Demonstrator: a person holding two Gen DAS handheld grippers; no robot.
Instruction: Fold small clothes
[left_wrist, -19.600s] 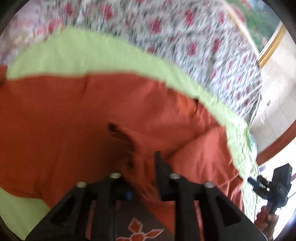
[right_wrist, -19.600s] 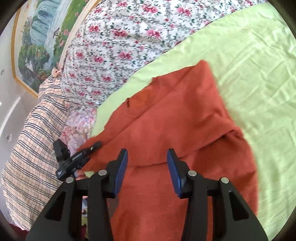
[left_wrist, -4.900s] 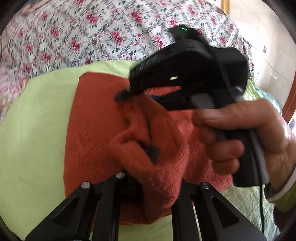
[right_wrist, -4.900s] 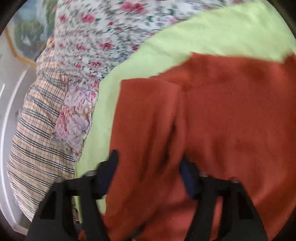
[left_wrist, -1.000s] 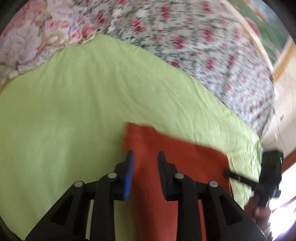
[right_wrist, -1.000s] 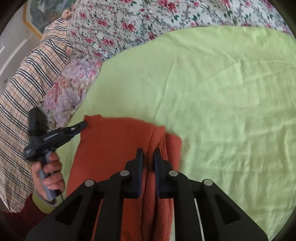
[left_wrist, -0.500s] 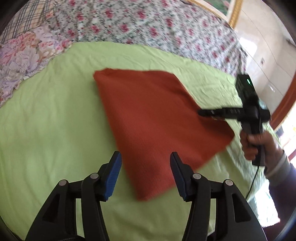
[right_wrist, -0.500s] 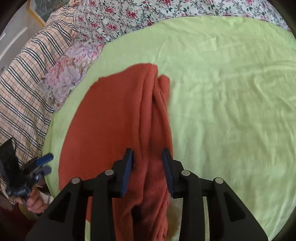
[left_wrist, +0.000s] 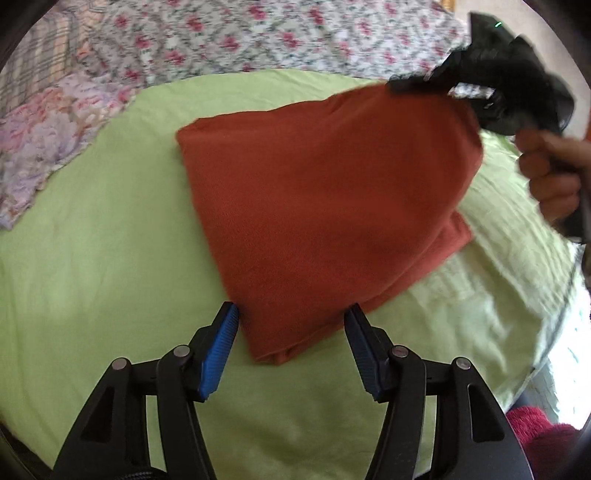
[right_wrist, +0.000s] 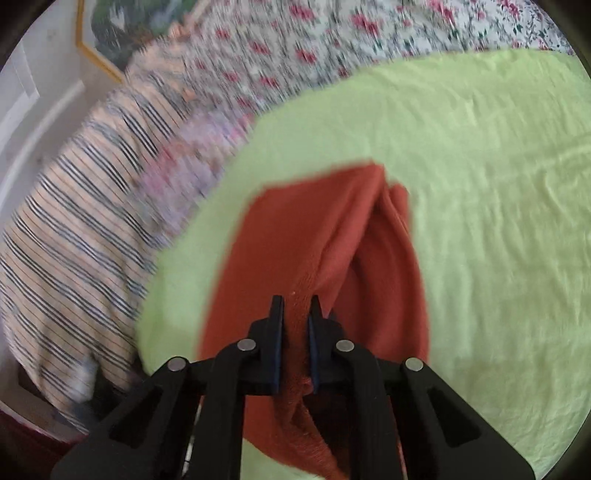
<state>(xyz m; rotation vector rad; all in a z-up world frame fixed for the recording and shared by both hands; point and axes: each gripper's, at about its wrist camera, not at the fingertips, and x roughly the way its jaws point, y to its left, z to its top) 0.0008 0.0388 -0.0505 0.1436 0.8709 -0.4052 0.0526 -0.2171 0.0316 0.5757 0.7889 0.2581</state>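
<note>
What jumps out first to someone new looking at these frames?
The rust-orange garment, folded on the lime-green sheet mid-frame. The right gripper is shut on a bunched fold at its near edge, lifting that side. The left gripper hangs open at the opposite corner, holding nothing.

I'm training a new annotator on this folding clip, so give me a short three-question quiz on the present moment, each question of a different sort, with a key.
1. True or false: the left gripper is clamped on the orange garment.
2. Multiple choice: the right gripper is A) open above the green sheet, B) shut on a bunched ridge of the orange garment, C) out of view.
3. Fill in: the garment lies on a ____ sheet, with a floral bedspread beyond it.

Key: 1 false, its jaws stand wide open at the garment's near corner; 2 B; 3 green.
</note>
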